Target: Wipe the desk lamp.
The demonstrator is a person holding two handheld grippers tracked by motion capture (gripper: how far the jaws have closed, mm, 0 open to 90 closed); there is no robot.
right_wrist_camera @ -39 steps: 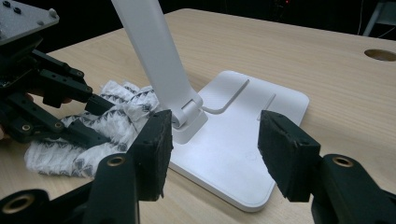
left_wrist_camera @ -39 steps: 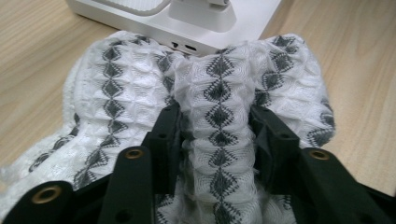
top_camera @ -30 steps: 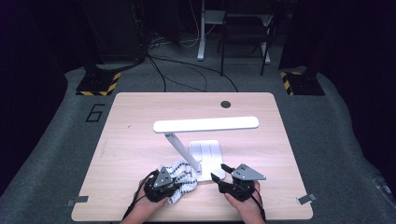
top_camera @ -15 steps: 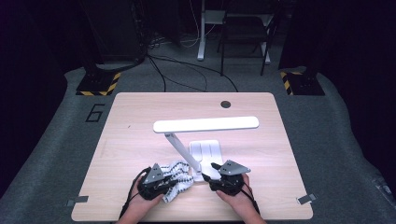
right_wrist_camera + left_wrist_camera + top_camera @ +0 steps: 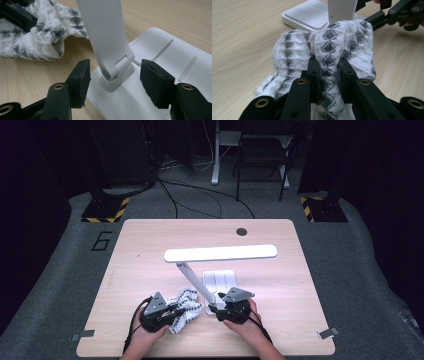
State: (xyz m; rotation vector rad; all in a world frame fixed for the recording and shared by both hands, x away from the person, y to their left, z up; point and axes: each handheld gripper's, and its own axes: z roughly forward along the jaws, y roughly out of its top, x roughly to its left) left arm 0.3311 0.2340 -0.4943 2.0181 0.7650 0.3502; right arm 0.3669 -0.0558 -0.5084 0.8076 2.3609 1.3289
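Wooden table [image 5: 150,245]; left gripper [image 5: 172,312] with cloth [image 5: 186,306] now nearer lamp [image 5: 220,253].

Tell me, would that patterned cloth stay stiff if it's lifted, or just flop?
Probably flop: the cloth bunches in soft folds where the left tongs pinch it. It looks light, a loose open weave with a frayed edge. It likely won't slip, since the bumpy knit sits squeezed between the jaws, but it could snag on the lamp close by.
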